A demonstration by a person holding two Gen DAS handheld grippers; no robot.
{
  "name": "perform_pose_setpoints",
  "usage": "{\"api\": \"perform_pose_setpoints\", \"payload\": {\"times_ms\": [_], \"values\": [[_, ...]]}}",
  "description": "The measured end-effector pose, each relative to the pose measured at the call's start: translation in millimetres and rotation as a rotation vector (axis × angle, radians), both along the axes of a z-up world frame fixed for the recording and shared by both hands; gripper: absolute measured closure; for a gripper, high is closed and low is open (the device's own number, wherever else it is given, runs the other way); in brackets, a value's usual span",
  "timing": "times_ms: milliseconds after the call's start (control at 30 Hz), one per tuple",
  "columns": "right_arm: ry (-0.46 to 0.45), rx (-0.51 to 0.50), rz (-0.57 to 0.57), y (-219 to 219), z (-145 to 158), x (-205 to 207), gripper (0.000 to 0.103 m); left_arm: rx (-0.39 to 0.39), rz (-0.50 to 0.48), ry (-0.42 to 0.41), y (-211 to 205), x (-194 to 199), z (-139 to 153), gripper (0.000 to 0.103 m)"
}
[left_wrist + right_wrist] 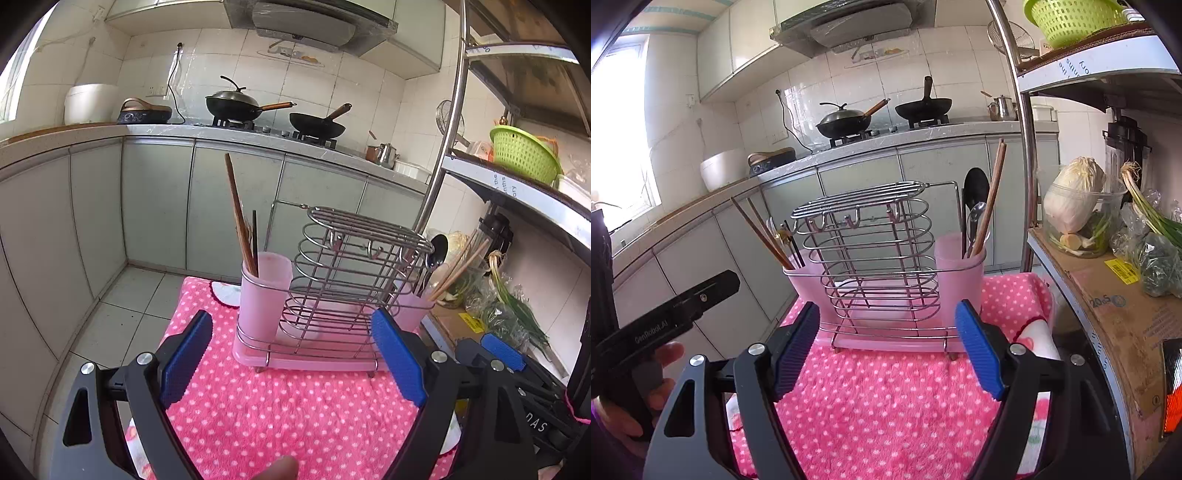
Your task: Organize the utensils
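both grippers released, nothing held.
wire utensil rack (332, 280) is seen standing at the far edge of the pink dotted towel (295, 417); chopsticks (240, 225) are held in its left pink cup (264, 295), spoons and chopsticks in the right cup (960, 273). left gripper (291, 354) and right gripper (886, 347) are spread wide just before it, not touching.

Wire rack (871, 258) on towel (886, 398); cups w/ utensils at both ends: left cup (803, 284), right cup (960, 273).
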State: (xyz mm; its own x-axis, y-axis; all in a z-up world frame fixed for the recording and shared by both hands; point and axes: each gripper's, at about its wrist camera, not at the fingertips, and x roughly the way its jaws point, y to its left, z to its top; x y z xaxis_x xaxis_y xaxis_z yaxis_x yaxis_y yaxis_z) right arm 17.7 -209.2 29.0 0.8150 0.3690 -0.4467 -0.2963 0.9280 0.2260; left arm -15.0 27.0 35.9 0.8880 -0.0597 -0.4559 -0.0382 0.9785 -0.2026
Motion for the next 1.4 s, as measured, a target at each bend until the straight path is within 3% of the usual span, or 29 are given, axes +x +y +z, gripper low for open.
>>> {"api": "perform_pose_setpoints", "payload": {"times_ms": [300,1400], "values": [[-0.016,-0.041,-0.049,7.8,-5.1,-10.0,0.024,0.084,0.005,-0.002,-18.1,-11.8,-7.5,0.017],[-0.029,-0.094,-0.086,13.5,-7.0,-12.9,0.024,0.113,0.018,0.024,-23.8,-10.4,-12.8,0.018]]}}
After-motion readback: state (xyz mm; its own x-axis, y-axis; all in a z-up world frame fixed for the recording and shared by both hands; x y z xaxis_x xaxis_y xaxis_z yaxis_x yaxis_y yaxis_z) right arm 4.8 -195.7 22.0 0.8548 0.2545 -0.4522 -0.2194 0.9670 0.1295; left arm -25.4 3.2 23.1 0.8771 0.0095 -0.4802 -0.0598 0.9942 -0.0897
